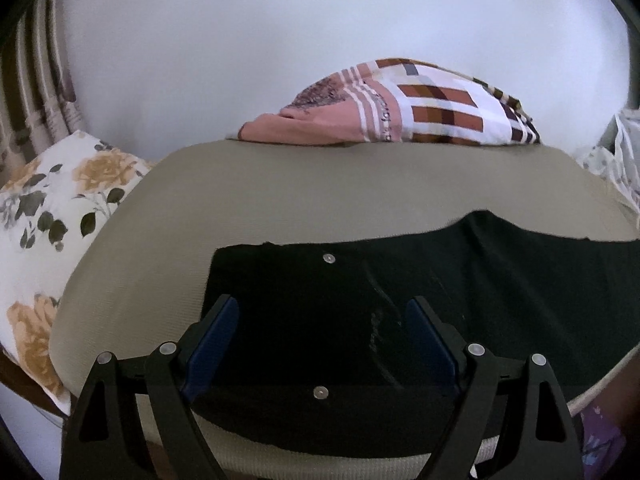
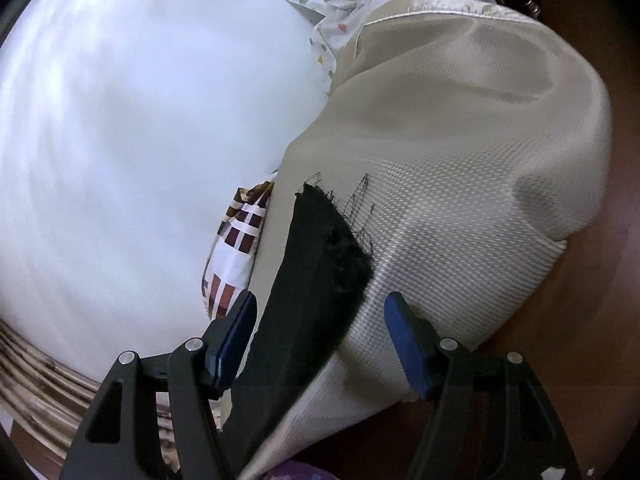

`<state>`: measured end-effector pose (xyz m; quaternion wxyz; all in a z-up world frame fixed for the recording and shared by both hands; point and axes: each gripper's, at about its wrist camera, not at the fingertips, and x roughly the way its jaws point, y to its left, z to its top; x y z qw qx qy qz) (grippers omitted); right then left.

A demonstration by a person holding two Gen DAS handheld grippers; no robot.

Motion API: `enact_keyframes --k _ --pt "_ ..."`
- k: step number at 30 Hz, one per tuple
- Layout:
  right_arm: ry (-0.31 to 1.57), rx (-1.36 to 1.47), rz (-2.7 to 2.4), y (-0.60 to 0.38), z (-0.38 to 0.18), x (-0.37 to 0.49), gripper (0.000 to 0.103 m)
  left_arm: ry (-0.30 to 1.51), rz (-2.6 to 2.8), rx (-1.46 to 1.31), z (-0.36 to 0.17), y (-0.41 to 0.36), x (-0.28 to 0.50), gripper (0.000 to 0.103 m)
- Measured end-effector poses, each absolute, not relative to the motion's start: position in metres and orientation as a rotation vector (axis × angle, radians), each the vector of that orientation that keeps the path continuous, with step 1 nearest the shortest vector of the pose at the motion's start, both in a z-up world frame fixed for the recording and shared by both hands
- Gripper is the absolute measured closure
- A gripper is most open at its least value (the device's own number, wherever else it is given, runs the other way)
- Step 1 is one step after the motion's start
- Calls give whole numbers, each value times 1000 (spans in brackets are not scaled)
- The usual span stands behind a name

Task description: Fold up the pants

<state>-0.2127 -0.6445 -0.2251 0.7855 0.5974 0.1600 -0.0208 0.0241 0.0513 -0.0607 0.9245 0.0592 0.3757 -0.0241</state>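
A beige mesh cushion fills the scene, black pants spread flat across it, frayed hem toward its far end. Left claw hovers spread above the waistband; right claw gapes beside that hem. Nothing looks folded yet — everything's ahead.

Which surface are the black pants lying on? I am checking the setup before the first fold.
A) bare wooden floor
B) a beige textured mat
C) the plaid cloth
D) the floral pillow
B: the black pants lie spread on the beige textured mat; the floral pillow sits off to its left and the plaid cloth beyond its far edge.
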Motion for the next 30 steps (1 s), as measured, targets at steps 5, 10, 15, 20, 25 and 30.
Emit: enact_keyframes --k 5,10,15,20,25,30 --pt "433 1210 -16 -625 -213 -189 66 783 -52 136 -62 44 24 17" --pt "554 1036 -90 -610 -199 -170 70 787 -59 156 -64 40 23 17" --pt "555 909 -115 -593 -184 -165 71 803 -59 155 -67 40 23 17" --pt "557 870 -127 -591 -181 -157 78 801 -58 145 -67 43 22 17" --pt "575 968 -121 -598 -196 -157 72 806 -63 147 -67 43 23 17" --pt "565 1000 -126 -600 -193 -144 69 810 -70 154 -69 42 23 17"
